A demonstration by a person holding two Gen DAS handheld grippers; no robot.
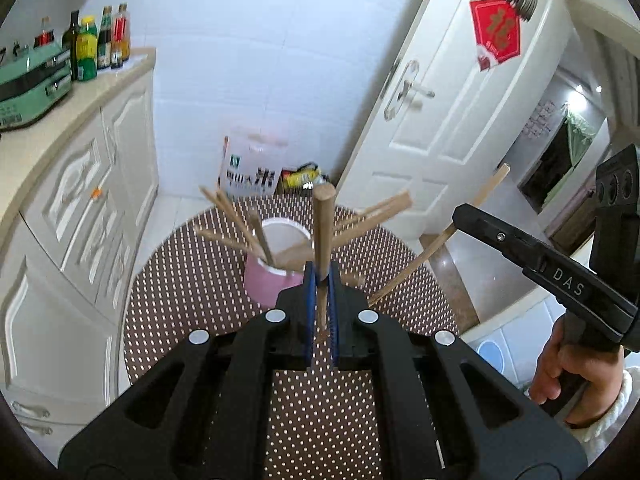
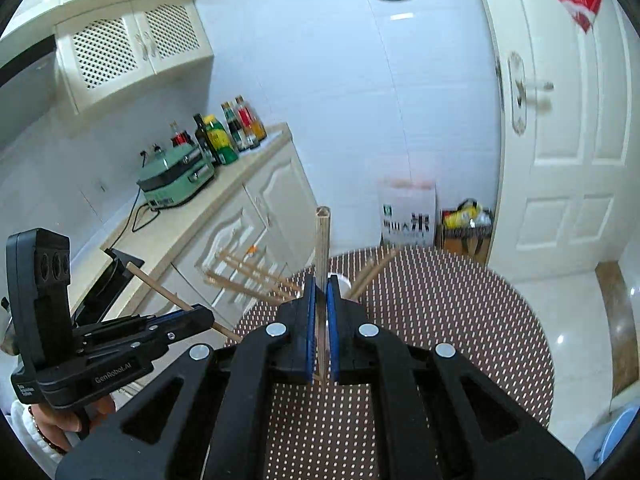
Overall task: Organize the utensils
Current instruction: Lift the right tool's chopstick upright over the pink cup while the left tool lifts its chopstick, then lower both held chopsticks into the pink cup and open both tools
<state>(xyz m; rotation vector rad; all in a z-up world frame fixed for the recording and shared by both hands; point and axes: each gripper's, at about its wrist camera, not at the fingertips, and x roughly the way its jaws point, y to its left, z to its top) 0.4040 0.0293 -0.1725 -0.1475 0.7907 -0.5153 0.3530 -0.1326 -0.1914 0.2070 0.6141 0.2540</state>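
Note:
My left gripper [image 1: 321, 276] is shut on one wooden chopstick [image 1: 322, 224], which stands upright between the blue pads. Behind it on the dotted table [image 1: 192, 280] a pink cup [image 1: 268, 284] with a white rim holds several chopsticks that fan outward. At the right of this view my right gripper [image 1: 459, 215], held by a hand [image 1: 560, 372], grips a slanted chopstick [image 1: 420, 260]. In the right wrist view my right gripper [image 2: 321, 284] is shut on that chopstick [image 2: 322, 240]. My left gripper [image 2: 205, 315] appears at the left with its chopstick [image 2: 160, 286]. The cup's rim [image 2: 345, 279] barely shows.
A cream counter [image 1: 48, 132] at the left carries several bottles [image 1: 100, 40] and a green appliance [image 1: 28, 84]. A white door [image 1: 460, 92] stands at the right. A rice bag [image 1: 250, 168] and a box sit on the floor behind the table. A blue stool [image 1: 490, 354] is low right.

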